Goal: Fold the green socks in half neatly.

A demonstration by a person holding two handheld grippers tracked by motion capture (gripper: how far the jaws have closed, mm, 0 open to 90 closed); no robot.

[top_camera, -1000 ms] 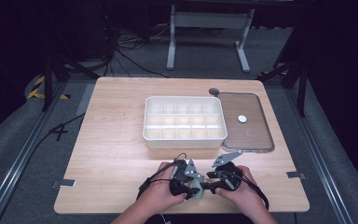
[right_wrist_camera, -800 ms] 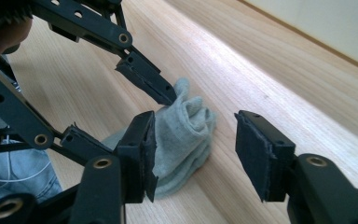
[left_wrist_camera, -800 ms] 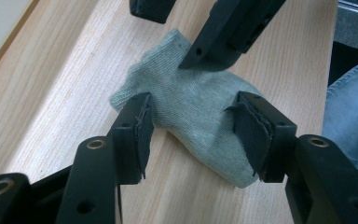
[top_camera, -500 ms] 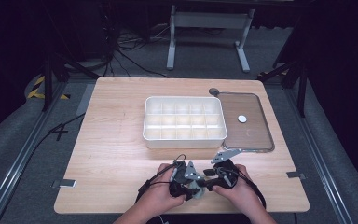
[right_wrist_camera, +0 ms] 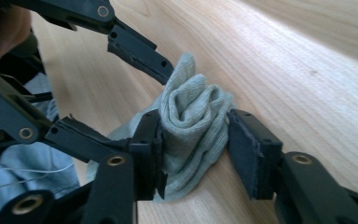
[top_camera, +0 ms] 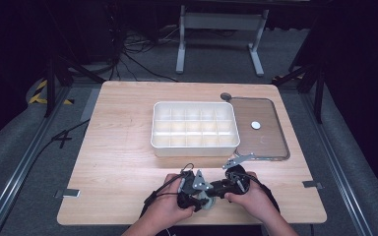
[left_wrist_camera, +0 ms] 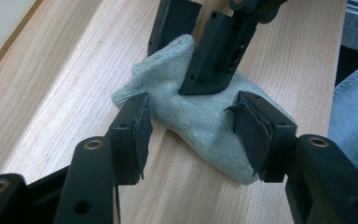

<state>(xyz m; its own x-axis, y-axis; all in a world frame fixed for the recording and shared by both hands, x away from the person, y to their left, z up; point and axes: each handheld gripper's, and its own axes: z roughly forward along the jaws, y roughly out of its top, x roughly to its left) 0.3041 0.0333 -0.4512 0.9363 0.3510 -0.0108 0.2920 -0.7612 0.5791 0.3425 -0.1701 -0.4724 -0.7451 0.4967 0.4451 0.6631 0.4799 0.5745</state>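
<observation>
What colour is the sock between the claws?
Pale grey-green, plain ribbed knit; the sock shows best in the right gripper view.

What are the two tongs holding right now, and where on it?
The right tongs pinch the grey sock's bunched folds; the left tongs straddle it, open.

Table (top_camera: 118, 147): light wood-grain top, rectangular, standing on grey floor. Carrying, at centre toward the far side, a white compartment box (top_camera: 195, 128), divided into a grid of small cells. Just right of the box, a flat brown tray (top_camera: 270, 142) with rounded corners and a pale rim, bearing a small white disc (top_camera: 256, 125). At the near edge, a crumpled grey-green sock (left_wrist_camera: 191, 112), bunched into folds, lying flat on the wood.
</observation>
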